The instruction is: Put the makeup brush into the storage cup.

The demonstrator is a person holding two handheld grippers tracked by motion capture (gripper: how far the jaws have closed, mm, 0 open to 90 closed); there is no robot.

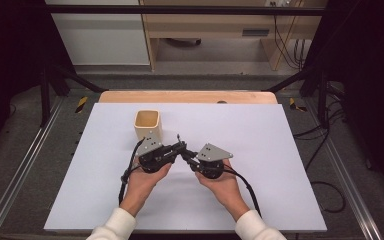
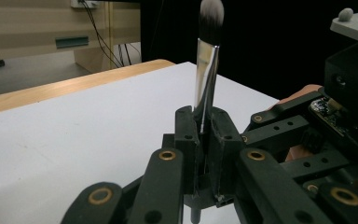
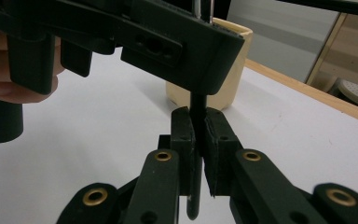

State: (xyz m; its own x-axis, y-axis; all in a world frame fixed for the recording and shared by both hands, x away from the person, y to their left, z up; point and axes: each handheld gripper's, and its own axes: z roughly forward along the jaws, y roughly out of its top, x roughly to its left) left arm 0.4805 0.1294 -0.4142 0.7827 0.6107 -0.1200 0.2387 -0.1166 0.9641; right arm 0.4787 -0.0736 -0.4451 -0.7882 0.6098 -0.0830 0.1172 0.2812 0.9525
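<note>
The white table (image 1: pixel 260 150), edged at its far side by a wooden strip (image 1: pixel 187 96), is taken as landmark. Grey floor (image 1: pixel 25 150) is seen around it. Behind it, a light wooden cabinet (image 1: pixel 205 25) is placed; black frame posts (image 1: pixel 45 90) are set at either side.

Place: a lab-like recording room.
Frame: black metal frame (image 1: pixel 180 10) around the table (image 1: pixel 260 150).
Floor: grey carpet, loose cables (image 1: pixel 325 190) at right, hazard tape (image 1: pixel 81 103) at far left.
Furniture: wooden bench (image 1: pixel 205 25) at far side.
</note>
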